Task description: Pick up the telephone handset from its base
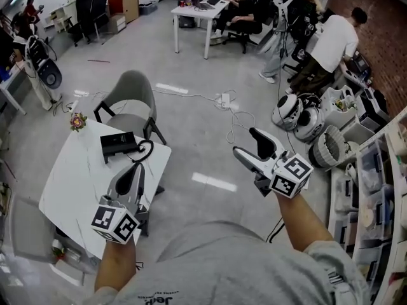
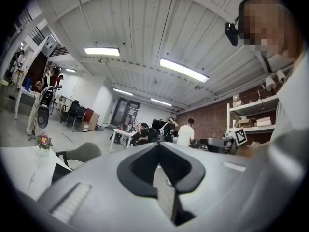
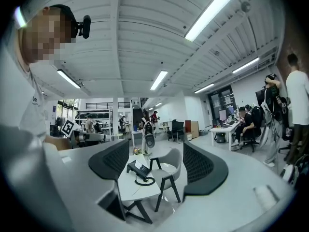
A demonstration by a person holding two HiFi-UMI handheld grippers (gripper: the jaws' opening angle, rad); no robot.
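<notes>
Your left tool [image 1: 136,168] is clenched empty, right tool [image 1: 245,142] released; the telephone handset [image 1: 117,143] looks light, rigid, slick, tethered by its cord [image 1: 146,150]: grip mid-handle.

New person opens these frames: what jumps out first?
The two handheld grippers fill the foreground of the head view. The left gripper, fingers together, hangs above the near side of the white table. The right gripper, fingers apart, is out over the floor. Next is the black telephone with its coiled cord at the table's far end, untouched, beside a grey chair.
</notes>
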